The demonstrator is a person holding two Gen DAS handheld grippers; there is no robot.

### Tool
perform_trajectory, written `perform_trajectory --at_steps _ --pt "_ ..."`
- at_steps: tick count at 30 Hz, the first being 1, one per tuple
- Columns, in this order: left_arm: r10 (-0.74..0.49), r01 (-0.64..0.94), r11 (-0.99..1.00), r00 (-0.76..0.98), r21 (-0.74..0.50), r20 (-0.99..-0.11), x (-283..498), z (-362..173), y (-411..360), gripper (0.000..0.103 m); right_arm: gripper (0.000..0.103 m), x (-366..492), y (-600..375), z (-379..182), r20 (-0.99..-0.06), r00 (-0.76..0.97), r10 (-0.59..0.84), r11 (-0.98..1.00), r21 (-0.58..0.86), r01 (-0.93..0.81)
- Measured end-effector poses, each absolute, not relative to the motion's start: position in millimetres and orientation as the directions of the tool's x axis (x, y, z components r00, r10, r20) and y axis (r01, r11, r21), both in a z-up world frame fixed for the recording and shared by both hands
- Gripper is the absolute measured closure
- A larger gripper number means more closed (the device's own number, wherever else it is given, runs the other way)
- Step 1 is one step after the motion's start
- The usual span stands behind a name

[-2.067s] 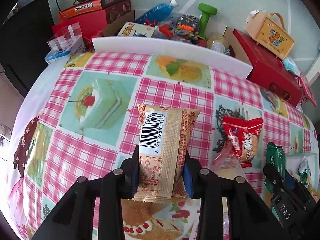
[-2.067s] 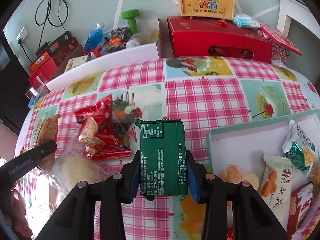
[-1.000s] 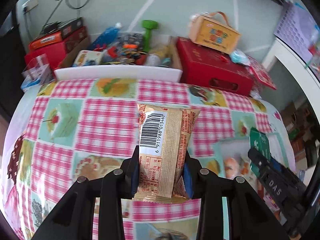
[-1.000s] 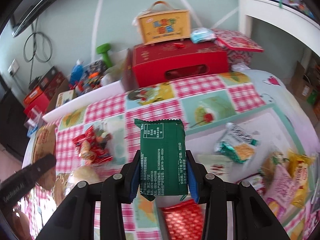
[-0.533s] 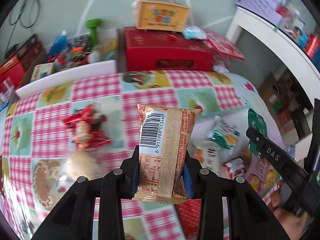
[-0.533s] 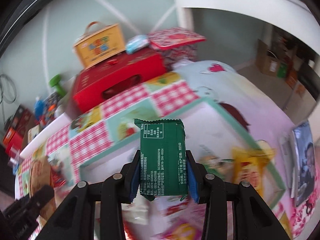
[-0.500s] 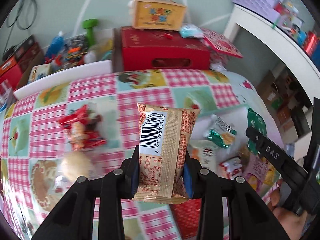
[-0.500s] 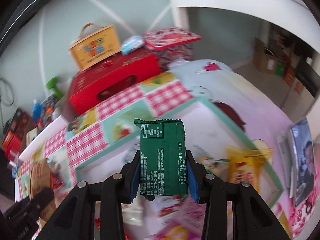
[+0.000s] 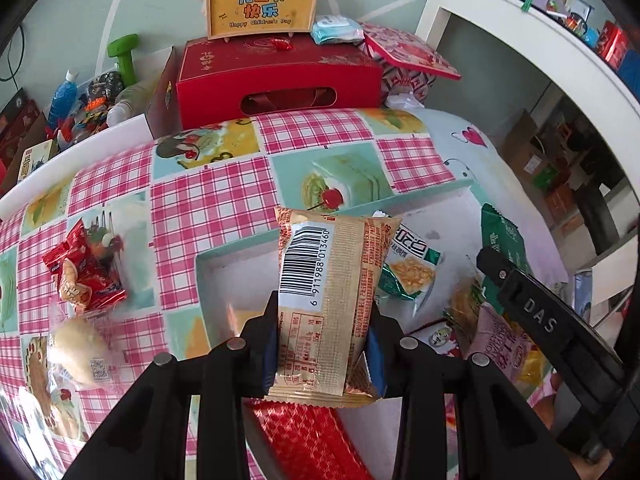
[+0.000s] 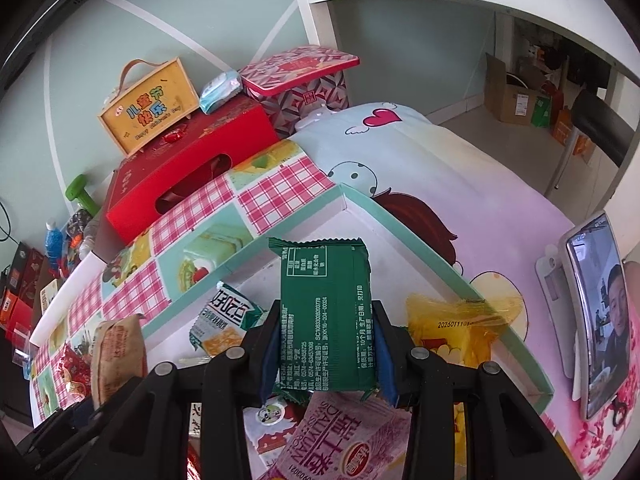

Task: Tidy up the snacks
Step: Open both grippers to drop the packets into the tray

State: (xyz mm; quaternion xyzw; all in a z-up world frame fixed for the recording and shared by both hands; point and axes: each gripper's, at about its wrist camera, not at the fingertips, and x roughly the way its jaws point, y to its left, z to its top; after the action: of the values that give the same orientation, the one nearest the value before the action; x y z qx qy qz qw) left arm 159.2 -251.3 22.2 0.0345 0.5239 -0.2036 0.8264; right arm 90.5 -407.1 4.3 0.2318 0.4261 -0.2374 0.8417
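While both packs hang over the tray [image 10: 440, 258], a careless drop could pile them on snacks below me and spill one over its rim. My left hand-held gripper [image 9: 324, 344] pinches the gold pack [image 9: 332, 280], my right hand-held gripper [image 10: 326, 356] the green pack [image 10: 326, 312]. Bare tray floor lies ahead of both.

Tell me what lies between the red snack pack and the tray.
Bare checked cloth, seen in the left wrist view: nothing sits between the red pack and the tray.
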Motion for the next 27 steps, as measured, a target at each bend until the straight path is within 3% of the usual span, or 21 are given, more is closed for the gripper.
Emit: perform_trajectory --at_steps 14,16,18,21,24,27 --pt "-0.252 0.329 0.934 0.341 -0.137 -0.906 169.9 -1.0 -260.5 0.063 0.06 99.1 -401.8 -1.4 -0.835 0.513 -0.199 0.799 0.165 0.578" --pt "-0.253 0.322 0.936 0.339 -0.141 -0.906 170.0 -1.4 -259.2 0.045 0.06 99.1 -401.2 -0.5 -0.835 0.514 -0.197 0.8 0.166 0.577" --pt "-0.25 0.312 0.94 0.347 -0.14 -0.904 169.5 0.1 -256.6 0.037 0.056 99.1 -400.8 0.0 -0.835 0.513 -0.197 0.8 0.165 0.576" --pt "-0.243 0.305 0.943 0.352 -0.135 -0.904 169.0 3.3 -252.9 0.036 0.043 100.7 -399.3 0.9 -0.837 0.51 -0.197 0.807 0.157 0.569" --pt "-0.243 0.3 0.944 0.363 -0.134 -0.899 166.9 8.9 -247.4 0.035 0.038 101.3 -398.3 2.4 -0.837 0.511 -0.196 0.812 0.154 0.564" --pt "-0.242 0.286 0.948 0.371 -0.138 -0.896 165.1 14.3 -240.2 0.025 0.03 101.7 -397.8 3.0 -0.837 0.509 -0.2 0.816 0.145 0.559"
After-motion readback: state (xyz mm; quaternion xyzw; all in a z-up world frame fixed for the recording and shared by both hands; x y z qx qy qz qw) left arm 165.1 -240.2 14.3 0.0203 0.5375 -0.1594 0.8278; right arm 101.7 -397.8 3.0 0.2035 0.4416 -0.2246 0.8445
